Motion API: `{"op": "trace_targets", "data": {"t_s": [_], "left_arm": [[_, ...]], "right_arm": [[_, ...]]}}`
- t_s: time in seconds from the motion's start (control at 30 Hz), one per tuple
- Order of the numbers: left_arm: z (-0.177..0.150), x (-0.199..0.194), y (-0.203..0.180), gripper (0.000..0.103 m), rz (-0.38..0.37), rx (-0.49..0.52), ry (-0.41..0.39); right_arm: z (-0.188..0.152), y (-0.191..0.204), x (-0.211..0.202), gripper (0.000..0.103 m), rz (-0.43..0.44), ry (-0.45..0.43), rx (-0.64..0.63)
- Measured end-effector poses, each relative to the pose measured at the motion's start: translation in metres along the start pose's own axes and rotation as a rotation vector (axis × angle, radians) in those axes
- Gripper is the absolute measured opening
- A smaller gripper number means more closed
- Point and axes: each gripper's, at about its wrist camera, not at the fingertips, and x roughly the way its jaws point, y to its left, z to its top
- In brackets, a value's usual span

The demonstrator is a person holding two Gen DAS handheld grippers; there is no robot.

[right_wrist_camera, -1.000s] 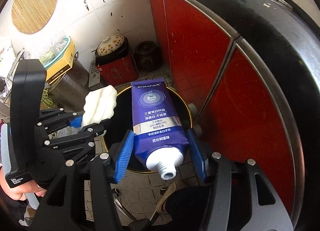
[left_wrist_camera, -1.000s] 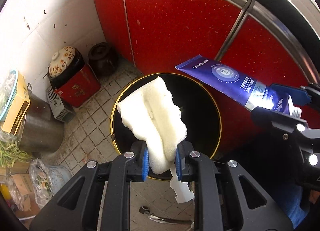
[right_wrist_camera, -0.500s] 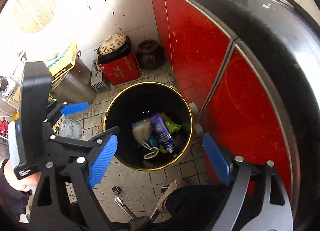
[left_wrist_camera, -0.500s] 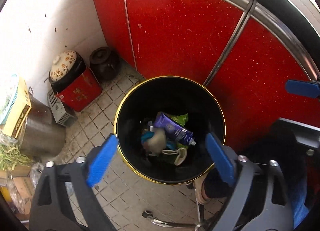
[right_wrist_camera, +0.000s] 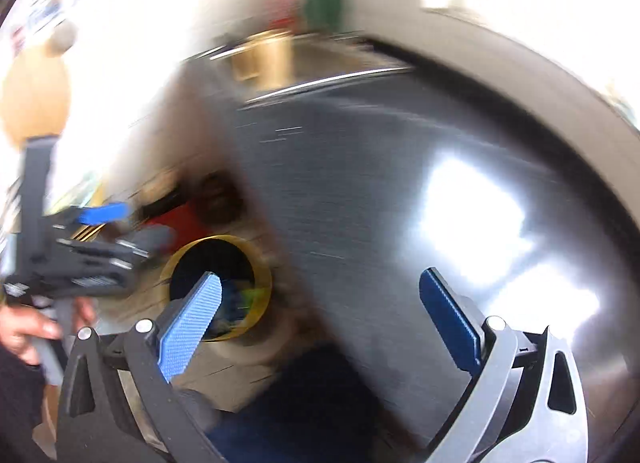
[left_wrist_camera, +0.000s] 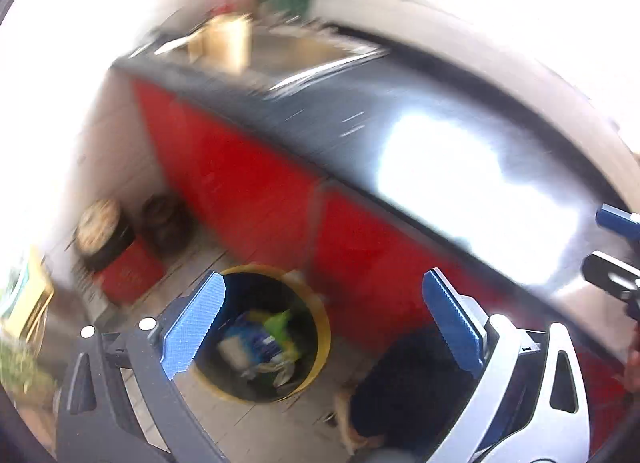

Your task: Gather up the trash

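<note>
Both views are motion-blurred. A black trash bin with a gold rim (left_wrist_camera: 320, 327) stands on the tiled floor below the red cabinet fronts (left_wrist_camera: 240, 187); it also shows in the right wrist view (right_wrist_camera: 264, 275). Inside it lie a blue tube, a green wrapper and pale scraps (left_wrist_camera: 260, 343). My left gripper (left_wrist_camera: 320, 323) is open and empty, high above the bin. My right gripper (right_wrist_camera: 320, 319) is open and empty, over the edge of the dark countertop (right_wrist_camera: 360, 203). The left gripper (right_wrist_camera: 100, 223) shows at the left of the right wrist view.
A dark glossy countertop (left_wrist_camera: 400, 123) runs above the cabinets, with a steel sink (left_wrist_camera: 304, 51) and a tan object (left_wrist_camera: 224, 43) at its far end. A red box with a patterned-lid pot (left_wrist_camera: 108, 247) and a dark jar (left_wrist_camera: 160, 215) stand in the floor corner.
A second ago the left gripper held a white foam piece and the right a blue tube; both were dropped into the bin. Both open grippers have since swung up toward the countertop.
</note>
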Motion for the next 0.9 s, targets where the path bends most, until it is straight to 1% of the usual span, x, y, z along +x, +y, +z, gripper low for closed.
{"op": "trace_targets", "data": {"t_s": [0.03, 0.07, 0.1, 0.2, 0.33, 0.43, 0.53, 0.6, 0.67, 0.77, 0.8, 0.9], "left_arm": [[0.009, -0.004, -0.019, 0.096, -0.02, 0.027, -0.02], [0.016, -0.007, -0.034, 0.096, -0.043, 0.046, -0.032], [0.023, -0.008, -0.052, 0.096, -0.07, 0.07, -0.039], [0.041, -0.004, -0.115, 0.096, -0.156, 0.163, -0.038], [0.047, 0.004, -0.195, 0.096, -0.226, 0.276, -0.031], [0.04, 0.008, -0.244, 0.096, -0.276, 0.336, -0.009], [0.033, 0.014, -0.274, 0.096, -0.294, 0.379, 0.021], [0.027, 0.016, -0.29, 0.096, -0.293, 0.41, 0.029], [0.022, 0.019, -0.303, 0.096, -0.288, 0.43, 0.038], [0.022, 0.026, -0.308, 0.096, -0.284, 0.448, 0.057], [0.021, 0.028, -0.312, 0.096, -0.278, 0.456, 0.058], [0.017, 0.029, -0.316, 0.096, -0.256, 0.474, 0.054]], "right_arm": [[-0.009, -0.03, -0.019, 0.096, -0.077, -0.02, 0.05], [-0.015, -0.047, -0.031, 0.096, -0.117, -0.028, 0.082], [-0.027, -0.074, -0.049, 0.096, -0.175, -0.039, 0.14], [-0.059, -0.135, -0.091, 0.096, -0.307, -0.049, 0.274], [-0.102, -0.191, -0.14, 0.096, -0.444, -0.047, 0.411], [-0.133, -0.22, -0.17, 0.096, -0.51, -0.046, 0.498], [-0.152, -0.238, -0.186, 0.096, -0.553, -0.066, 0.569], [-0.162, -0.252, -0.192, 0.096, -0.575, -0.069, 0.61], [-0.171, -0.26, -0.199, 0.096, -0.574, -0.067, 0.639], [-0.179, -0.268, -0.202, 0.096, -0.566, -0.06, 0.666], [-0.179, -0.265, -0.202, 0.096, -0.568, -0.059, 0.668], [-0.178, -0.273, -0.199, 0.096, -0.563, -0.061, 0.668]]}}
